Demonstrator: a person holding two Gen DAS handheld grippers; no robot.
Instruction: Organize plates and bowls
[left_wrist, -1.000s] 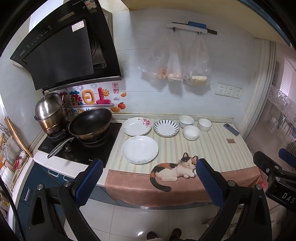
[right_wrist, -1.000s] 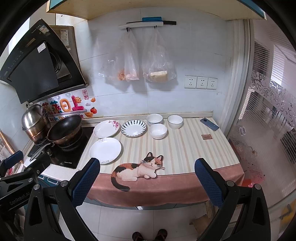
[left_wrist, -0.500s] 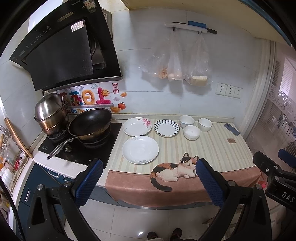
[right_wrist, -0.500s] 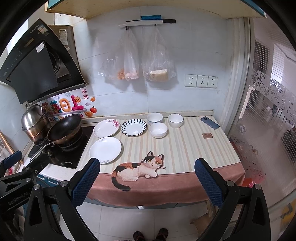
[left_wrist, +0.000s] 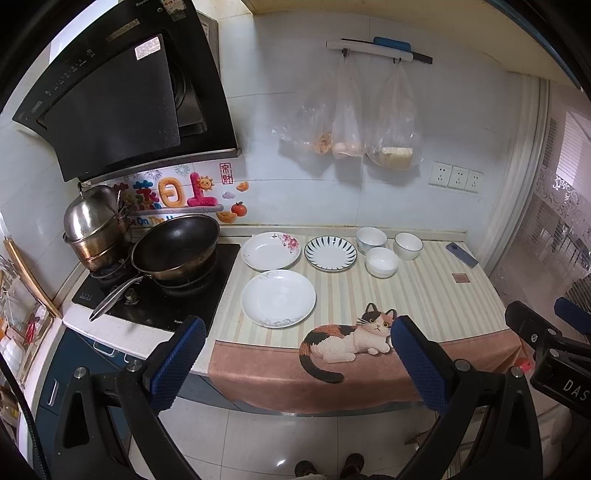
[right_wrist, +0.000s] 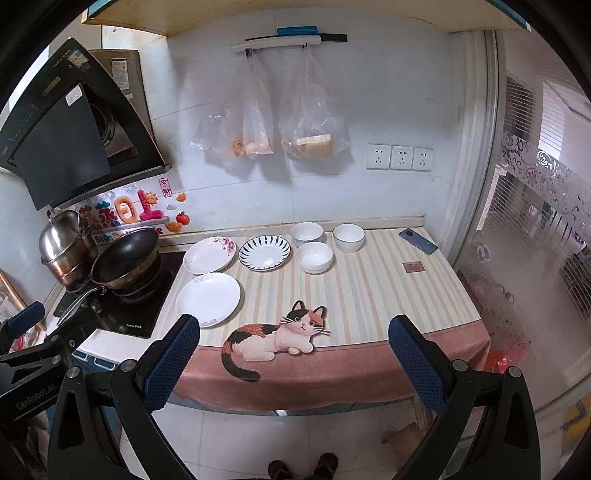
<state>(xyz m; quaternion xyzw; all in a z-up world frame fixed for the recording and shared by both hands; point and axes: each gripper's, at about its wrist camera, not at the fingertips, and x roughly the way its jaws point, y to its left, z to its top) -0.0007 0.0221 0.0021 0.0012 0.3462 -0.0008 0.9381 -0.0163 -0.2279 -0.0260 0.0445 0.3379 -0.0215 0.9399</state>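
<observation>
Left wrist view shows the left gripper (left_wrist: 293, 354) held back from the table (left_wrist: 424, 295), its blue-padded fingers (left_wrist: 177, 362) spread wide and holding nothing. The right gripper (right_wrist: 291, 354) is likewise wide open and empty, well short of the striped cloth.

Three plates lie flat toward the stove side: a plain white round plate (left_wrist: 278, 297) nearest the edge, a white plate with pink flowers (left_wrist: 270, 250) behind it, and a white plate with dark blue radial stripes (left_wrist: 330, 253) just beside that. Three small white ceramic bowls (left_wrist: 382, 261) stand upright in a cluster to the right of the striped plate, near one another.

All look like glazed ceramic: stiff, smooth, probably slippery and breakable, moderately heavy. A plate is best pinched at its raised rim, one finger above and one beneath; a bowl by its wall at the lip.
</observation>
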